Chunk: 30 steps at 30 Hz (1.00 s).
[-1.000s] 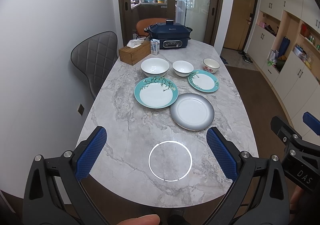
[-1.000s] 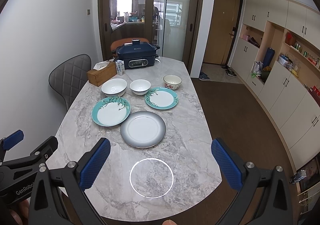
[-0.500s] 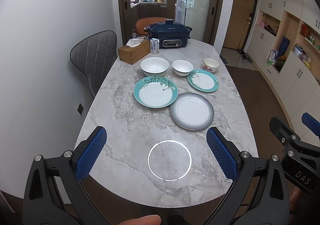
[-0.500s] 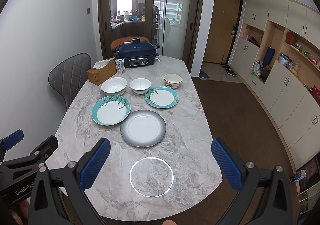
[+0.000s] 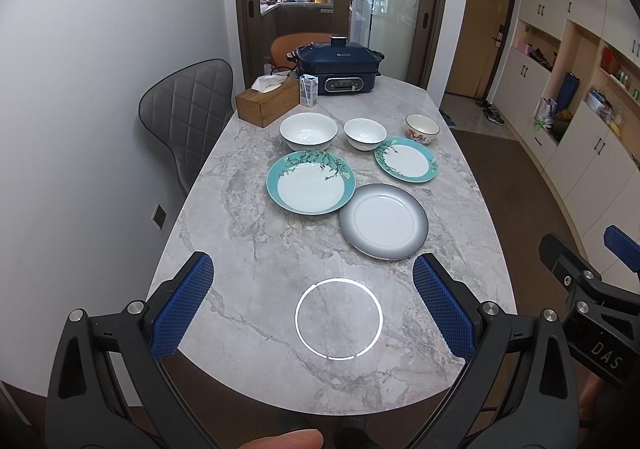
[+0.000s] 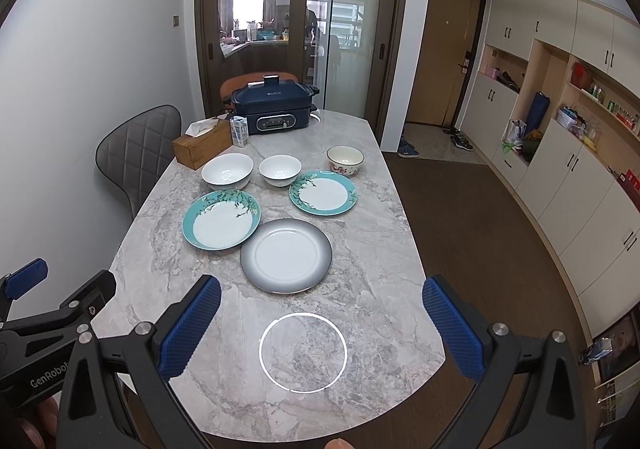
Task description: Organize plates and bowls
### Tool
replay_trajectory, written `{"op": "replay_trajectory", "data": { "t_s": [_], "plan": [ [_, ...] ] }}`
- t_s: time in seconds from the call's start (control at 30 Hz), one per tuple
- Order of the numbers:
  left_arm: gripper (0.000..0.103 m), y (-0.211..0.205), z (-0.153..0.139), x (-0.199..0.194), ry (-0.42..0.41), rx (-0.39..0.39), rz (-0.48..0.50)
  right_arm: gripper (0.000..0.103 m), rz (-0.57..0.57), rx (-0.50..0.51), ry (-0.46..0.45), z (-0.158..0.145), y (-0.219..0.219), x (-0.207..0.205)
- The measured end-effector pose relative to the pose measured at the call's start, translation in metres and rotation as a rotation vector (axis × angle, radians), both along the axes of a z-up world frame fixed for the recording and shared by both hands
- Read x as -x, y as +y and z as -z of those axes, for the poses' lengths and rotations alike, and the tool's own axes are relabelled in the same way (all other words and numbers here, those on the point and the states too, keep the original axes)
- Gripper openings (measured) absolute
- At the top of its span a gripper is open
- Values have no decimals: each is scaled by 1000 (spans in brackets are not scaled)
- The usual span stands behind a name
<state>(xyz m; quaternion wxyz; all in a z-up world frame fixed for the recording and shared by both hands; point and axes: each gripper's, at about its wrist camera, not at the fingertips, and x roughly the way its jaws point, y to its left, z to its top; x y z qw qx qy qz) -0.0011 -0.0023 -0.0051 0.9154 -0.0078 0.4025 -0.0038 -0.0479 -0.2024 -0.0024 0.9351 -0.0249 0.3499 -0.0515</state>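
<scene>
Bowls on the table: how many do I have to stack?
3, in a row behind the plates: large white bowl near the tissue box, small white bowl in the middle, floral bowl at the right. None looks hidden.

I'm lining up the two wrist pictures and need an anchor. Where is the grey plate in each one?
Left wrist: the grey plate lies right of centre, nearest the camera, beside the big teal plate.
Right wrist: the grey plate lies near the centre, just ahead of the open tongs.
Shared landmark: the blue cooker at the far end of the table.
</scene>
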Motion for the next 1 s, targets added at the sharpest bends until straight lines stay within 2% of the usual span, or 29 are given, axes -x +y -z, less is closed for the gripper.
{"op": "replay_trajectory", "data": {
  "t_s": [0.37, 0.67, 0.7, 0.83, 0.9, 1.0],
  "plan": [
    [101, 0, 0, 0, 2, 1, 1, 103, 1, 0, 3, -5, 4, -5],
    [101, 1, 16, -5, 20, 10, 17, 103, 13, -1, 10, 10, 6, 2],
    [101, 2, 19, -6, 24, 15, 19, 103, 16, -4, 14, 20, 4, 2],
    [101, 15, 53, -18, 88, 74, 34, 103, 16, -28, 45, 35, 2, -5],
    [101, 20, 83, -25, 141, 117, 54, 103, 0, -48, 66, 47, -3, -9],
    [101, 22, 125, -40, 201, 121, 82, 103, -18, -92, 112, 72, -17, -19]
  ]
}}
